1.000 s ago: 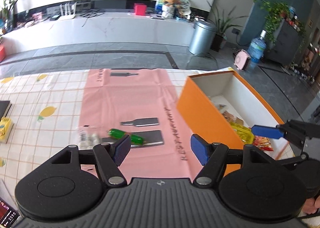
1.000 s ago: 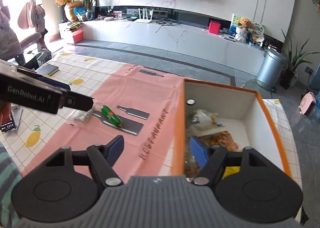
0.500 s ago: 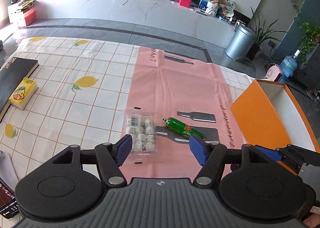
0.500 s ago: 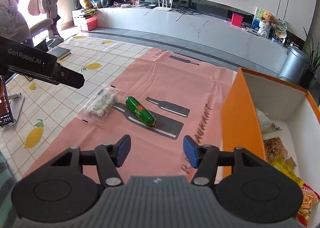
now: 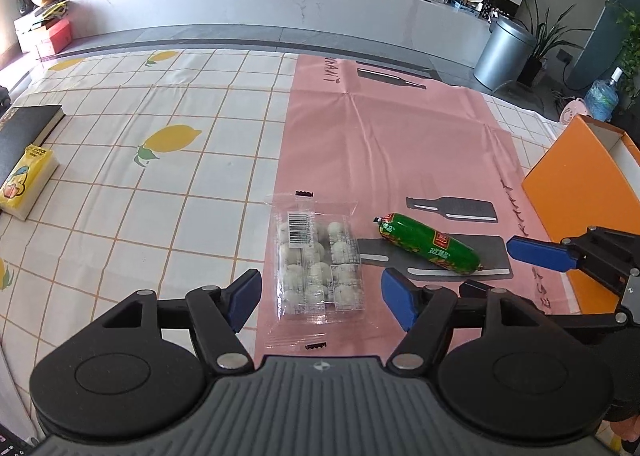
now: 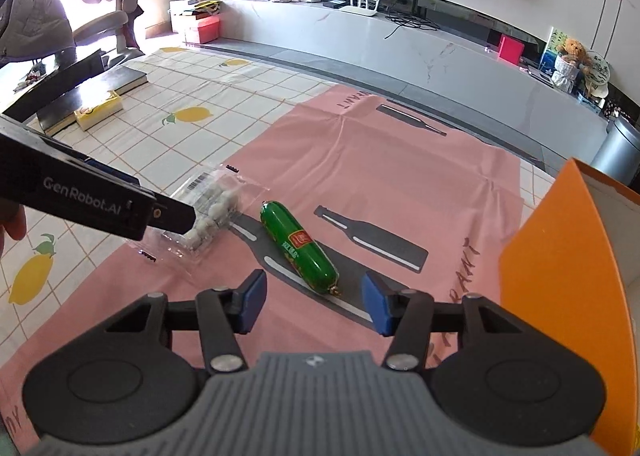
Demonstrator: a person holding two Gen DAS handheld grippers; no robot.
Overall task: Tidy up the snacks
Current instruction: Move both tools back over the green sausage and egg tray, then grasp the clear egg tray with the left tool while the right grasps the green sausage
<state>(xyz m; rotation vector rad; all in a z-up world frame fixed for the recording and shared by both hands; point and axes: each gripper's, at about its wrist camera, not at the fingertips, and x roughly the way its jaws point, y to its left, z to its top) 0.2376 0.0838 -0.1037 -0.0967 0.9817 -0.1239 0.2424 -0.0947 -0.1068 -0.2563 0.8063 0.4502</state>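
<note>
A table is covered by a lemon-print cloth [image 5: 168, 192] with a pink mat [image 5: 384, 144] laid over its middle. In the left wrist view, the left gripper [image 5: 320, 292] is seen at lower centre with its jaws spread wide, holding nothing; a clear bag of white sweets [image 5: 318, 260] lies between the blue pads, straddling the mat's left edge. Just to the right of the bag, apart from it, a green sausage [image 5: 428, 244] lies at a slant on a printed bottle shape. An orange box [image 5: 576, 208] stands at the right edge of the frame, well apart from both snacks. Bare mat lies above the snacks; bare cloth lies to the left, up to a book [image 5: 24, 132] and a yellow pack [image 5: 26, 180] at the far left edge.

In the right wrist view, the right gripper [image 6: 314, 302] is also held wide and empty at lower centre, with the sausage [image 6: 300, 248] just ahead of the gap and the box wall [image 6: 560, 276] at right.

Compared with one second earlier, both grippers are now turned away from the box and set nearer the snacks; the bag has come between the left pads.
</note>
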